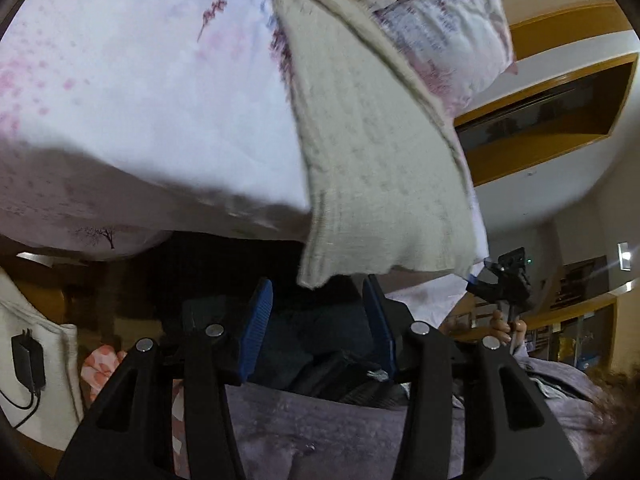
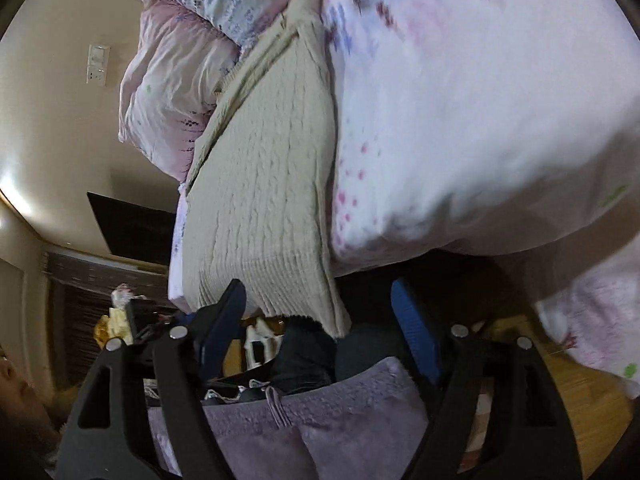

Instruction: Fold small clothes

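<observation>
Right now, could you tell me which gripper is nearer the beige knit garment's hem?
Right gripper: one finger overlaps the beige knit garment hem. Left gripper sits just below it, open, apart.

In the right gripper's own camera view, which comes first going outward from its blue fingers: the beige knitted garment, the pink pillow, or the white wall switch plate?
1. Beige knitted garment: its hem hangs at the right gripper, by the left finger.
2. Pink pillow: beyond, upper left.
3. White wall switch plate: farthest, on the wall, left.

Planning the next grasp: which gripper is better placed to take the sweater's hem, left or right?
Right, probably. The right gripper is open with the beige knit sweater's ribbed hem corner already hanging between its fingers. The left gripper is also open, but the hem ends just beyond its fingertips.
</observation>
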Action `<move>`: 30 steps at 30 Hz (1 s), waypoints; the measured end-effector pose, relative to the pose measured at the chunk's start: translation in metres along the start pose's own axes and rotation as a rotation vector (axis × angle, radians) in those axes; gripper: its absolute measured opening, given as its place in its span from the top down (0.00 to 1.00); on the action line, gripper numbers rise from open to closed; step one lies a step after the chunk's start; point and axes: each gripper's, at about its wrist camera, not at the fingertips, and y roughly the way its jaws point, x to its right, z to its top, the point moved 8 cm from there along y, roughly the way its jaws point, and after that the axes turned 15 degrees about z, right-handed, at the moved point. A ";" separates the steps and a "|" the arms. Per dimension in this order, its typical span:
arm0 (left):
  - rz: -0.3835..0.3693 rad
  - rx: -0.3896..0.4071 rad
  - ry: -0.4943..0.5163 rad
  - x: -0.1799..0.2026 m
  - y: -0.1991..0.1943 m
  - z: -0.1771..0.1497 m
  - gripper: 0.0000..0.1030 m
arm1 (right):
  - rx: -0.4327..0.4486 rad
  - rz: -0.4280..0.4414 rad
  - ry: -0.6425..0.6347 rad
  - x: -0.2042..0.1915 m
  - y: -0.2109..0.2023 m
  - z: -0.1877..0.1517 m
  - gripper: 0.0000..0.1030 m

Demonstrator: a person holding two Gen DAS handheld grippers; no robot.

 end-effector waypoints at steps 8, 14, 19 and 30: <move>-0.112 0.020 -0.091 -0.003 -0.009 0.006 0.54 | -0.009 0.114 0.018 -0.005 0.009 -0.004 0.64; -0.198 -0.028 -0.157 0.010 -0.001 0.007 0.75 | -0.033 0.126 -0.024 -0.023 0.013 -0.005 0.90; -0.208 -0.002 -0.142 0.022 -0.014 0.013 0.92 | -0.027 0.091 -0.094 -0.042 0.009 -0.002 0.92; -0.079 0.292 -0.058 0.039 -0.063 0.105 0.93 | 0.254 0.013 -0.477 -0.140 -0.008 0.072 0.93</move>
